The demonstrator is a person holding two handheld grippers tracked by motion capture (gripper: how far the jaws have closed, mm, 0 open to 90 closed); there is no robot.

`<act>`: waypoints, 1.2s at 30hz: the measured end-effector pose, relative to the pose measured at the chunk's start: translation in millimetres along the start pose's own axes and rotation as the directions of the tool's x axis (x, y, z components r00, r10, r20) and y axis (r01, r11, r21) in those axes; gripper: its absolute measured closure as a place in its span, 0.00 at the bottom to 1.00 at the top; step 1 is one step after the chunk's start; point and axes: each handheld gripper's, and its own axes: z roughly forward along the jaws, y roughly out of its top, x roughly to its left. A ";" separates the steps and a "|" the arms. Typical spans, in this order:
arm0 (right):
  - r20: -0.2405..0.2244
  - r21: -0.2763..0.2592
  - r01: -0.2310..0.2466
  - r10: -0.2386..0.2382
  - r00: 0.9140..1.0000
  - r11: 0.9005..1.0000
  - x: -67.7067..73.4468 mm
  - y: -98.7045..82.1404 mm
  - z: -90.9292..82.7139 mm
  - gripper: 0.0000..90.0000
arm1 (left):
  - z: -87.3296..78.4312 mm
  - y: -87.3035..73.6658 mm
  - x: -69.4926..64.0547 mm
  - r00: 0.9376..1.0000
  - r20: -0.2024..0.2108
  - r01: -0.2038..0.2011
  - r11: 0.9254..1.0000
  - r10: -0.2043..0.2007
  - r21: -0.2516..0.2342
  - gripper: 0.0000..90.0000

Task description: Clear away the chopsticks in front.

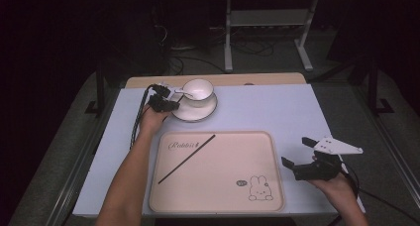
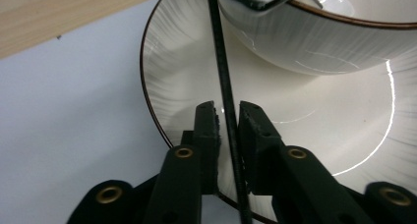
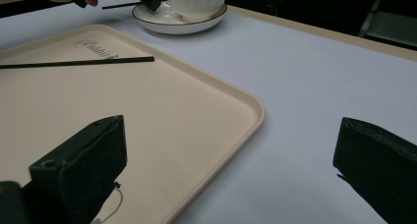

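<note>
The tray [image 1: 218,196] sat near me, one chopstick [image 1: 187,158] already laid across it. Far left, on the saucer [image 1: 195,114] beside the cup [image 1: 198,90], I had my left gripper [image 2: 227,120] clamped on the second chopstick [image 2: 222,81], presumably for pairing. My right gripper [image 3: 231,160] waited apart, empty.

The left gripper [image 1: 163,103], at ten o'clock on the table, has its jaws nearly together (forearm stretched forward). The right gripper [image 1: 298,157], at four o'clock, rests with jaws spread wide.
</note>
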 end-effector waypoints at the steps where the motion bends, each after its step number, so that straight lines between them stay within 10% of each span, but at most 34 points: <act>1: 0.000 -0.001 -0.001 0.001 1.000 1.000 -0.1 0.0 -0.1 0.00 | 0.6 -0.4 0.2 1.000 -0.005 0.001 1.000 -0.001 0.005 0.90; 20: -0.001 -0.006 -0.002 0.002 1.000 1.000 -0.9 0.0 -1.1 0.00 | -33.6 -1.0 13.5 0.996 -0.009 0.084 0.996 -0.084 -0.026 0.95; 36: 0.004 -0.008 -0.004 0.004 1.000 1.000 0.0 0.3 -1.5 0.00 | -88.0 -46.1 10.5 0.993 -0.002 0.115 0.993 -0.115 -0.020 0.95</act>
